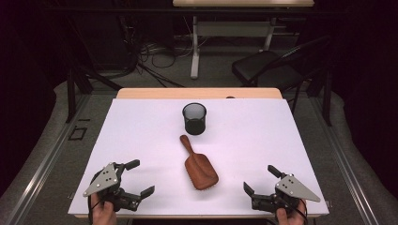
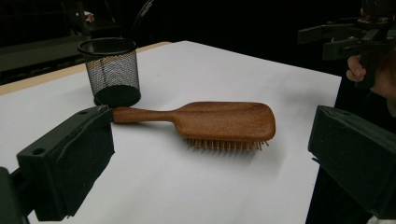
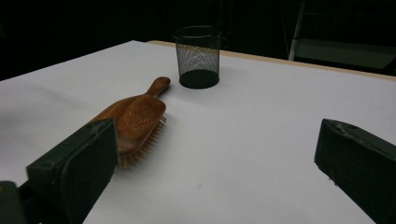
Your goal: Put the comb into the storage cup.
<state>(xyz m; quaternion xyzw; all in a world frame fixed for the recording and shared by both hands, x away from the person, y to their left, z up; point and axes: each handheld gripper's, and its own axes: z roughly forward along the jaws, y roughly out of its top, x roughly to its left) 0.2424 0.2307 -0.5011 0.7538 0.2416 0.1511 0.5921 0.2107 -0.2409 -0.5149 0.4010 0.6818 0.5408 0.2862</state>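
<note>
A brown wooden hairbrush [image 1: 200,165] lies bristles down in the middle of the white table top [image 1: 141,136], its handle pointing toward a black mesh cup [image 1: 194,118] behind it. My left gripper [image 1: 140,177] rests at the near left corner, jaws wide open and empty. Across from it, my right gripper [image 1: 261,178] sits at the near right corner, also open and empty. From the left gripper view the hairbrush [image 2: 224,122] lies ahead between the jaws' lines, with the mesh cup [image 2: 112,71] beyond. The right gripper view has the hairbrush [image 3: 135,119] at left and the cup [image 3: 198,56] farther off.
A black folding chair [image 1: 270,68] and a desk frame with cables stand beyond the table's far edge. The table's wooden rim [image 1: 197,93] shows at the back. Grey floor lies on both sides.
</note>
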